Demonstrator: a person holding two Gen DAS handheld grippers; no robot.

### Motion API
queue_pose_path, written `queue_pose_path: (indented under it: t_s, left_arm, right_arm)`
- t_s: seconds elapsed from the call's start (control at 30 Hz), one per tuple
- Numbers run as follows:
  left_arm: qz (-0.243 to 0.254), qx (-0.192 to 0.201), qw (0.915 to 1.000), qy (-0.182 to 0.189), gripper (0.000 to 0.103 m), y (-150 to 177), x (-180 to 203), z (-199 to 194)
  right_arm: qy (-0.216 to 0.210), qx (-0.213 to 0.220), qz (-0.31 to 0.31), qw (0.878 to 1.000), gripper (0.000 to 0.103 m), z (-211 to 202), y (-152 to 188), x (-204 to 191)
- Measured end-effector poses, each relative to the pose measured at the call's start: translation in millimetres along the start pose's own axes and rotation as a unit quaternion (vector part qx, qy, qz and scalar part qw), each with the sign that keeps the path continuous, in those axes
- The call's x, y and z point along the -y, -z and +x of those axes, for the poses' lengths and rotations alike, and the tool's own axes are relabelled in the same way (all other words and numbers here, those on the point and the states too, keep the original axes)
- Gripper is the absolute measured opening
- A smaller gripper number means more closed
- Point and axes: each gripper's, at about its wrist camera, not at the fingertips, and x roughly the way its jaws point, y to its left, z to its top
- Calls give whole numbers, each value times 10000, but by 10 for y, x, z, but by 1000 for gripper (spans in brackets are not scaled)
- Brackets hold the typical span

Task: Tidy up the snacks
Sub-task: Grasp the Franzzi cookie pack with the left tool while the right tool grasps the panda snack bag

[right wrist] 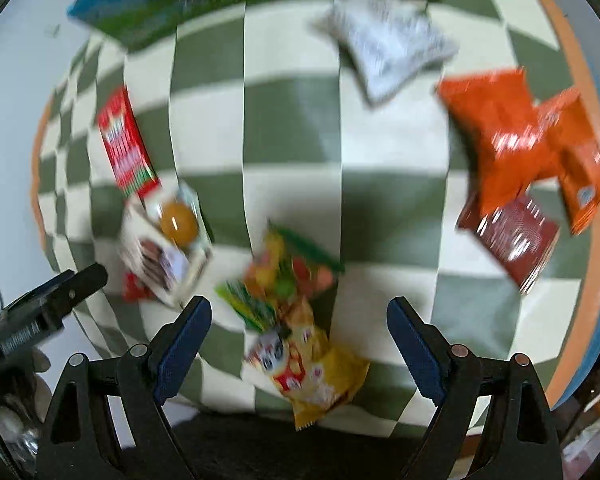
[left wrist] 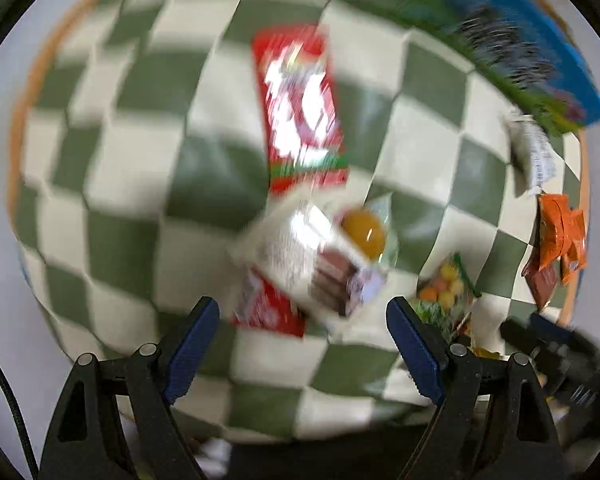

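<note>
Hovering over the checked cloth (right wrist: pixel 292 128), both grippers point nearly straight down with their fingers spread wide and nothing between them. The left gripper (left wrist: pixel 302 344) hangs above a white packet (left wrist: pixel 300 256) with a round yellow sweet (left wrist: pixel 363 235) lying on its 1 o'clock corner; a red packet (left wrist: pixel 300 108) lies just beyond at 12 o'clock, and another red one (left wrist: pixel 268 308) peeks from under the white packet at 7 o'clock. The right gripper (right wrist: pixel 300 344) hangs above a yellow bag (right wrist: pixel 320 376) with a green candy bag (right wrist: pixel 284 276) touching it at 11 o'clock. Two orange bags (right wrist: pixel 512 140) overlap a dark red packet (right wrist: pixel 508 236) at its 2 o'clock, a grey pouch (right wrist: pixel 388 40) sits at 1 o'clock, and a green and blue box (right wrist: pixel 148 16) stands at the far edge at 11 o'clock.

Both views are smeared, so the hands likely need to settle before any grasp. Picking one snack per hand seems best: the top item of each pile first, with fingers straddling the narrow side and pressing lightly, since these soft bags would probably crumple or slip.
</note>
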Motion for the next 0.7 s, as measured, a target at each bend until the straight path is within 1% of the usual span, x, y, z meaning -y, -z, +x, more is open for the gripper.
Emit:
queue_pose_path:
  t_s: [0.07,0.1,0.13,0.23,0.27,0.3,0.37,0.4,0.43,0.47,0.5,0.53,0.6,0.7]
  left_arm:
    - [-437,-232,9984,284,85,15,-109,138]
    - [-665,-309,9963,442,85,0,-152,197]
    - [-828,-354,9944,549,85,-27,-177,244]
    - [-1262,-496,9876,790,85,-127,-200,406]
    - [-1331,-532,9862,824,85,-156,-192,458]
    - [-1349,-558,9864,750,85,-190,-170,506]
    - [-1361,-544,9872,635,85,-278,-141,578]
    - [-1356,-521,9880,520,85,-334,-121,611]
    - [-1327,-460,9892,425,82,-351,-97,631]
    - [-1272,-409,9904,367,78,-371,-74,643]
    - [-1132,-334,9926,288,76,-377,-23,645]
    - [-1009,-275,9942,255,71,-382,19,639]
    - [-593,-144,9981,76,66,-367,144,602]
    - [145,30,9998,-148,65,-298,330,574]
  right_arm:
    - [110,-143,-181,9997,89,126,99,-53]
    - [151,-201,-266,9993,85,172,141,-78]
    - [185,-253,-368,9988,82,213,182,-109]
    - [356,-364,-738,9960,79,317,297,-214]
    - [401,-403,-850,9948,79,348,334,-249]
    - [465,-457,-980,9930,79,384,374,-287]
    - [744,-618,-1281,9870,79,492,458,-360]
    - [854,-657,-1336,9852,79,545,489,-374]
    - [901,-670,-1337,9846,78,603,522,-358]
    - [914,-694,-1327,9845,73,642,541,-342]
    - [960,-660,-1285,9848,65,667,557,-309]
    - [924,-609,-1227,9863,63,667,565,-273]
    - [701,-513,-911,9920,59,620,569,-147]
    - [558,-259,-420,9972,58,458,550,76]
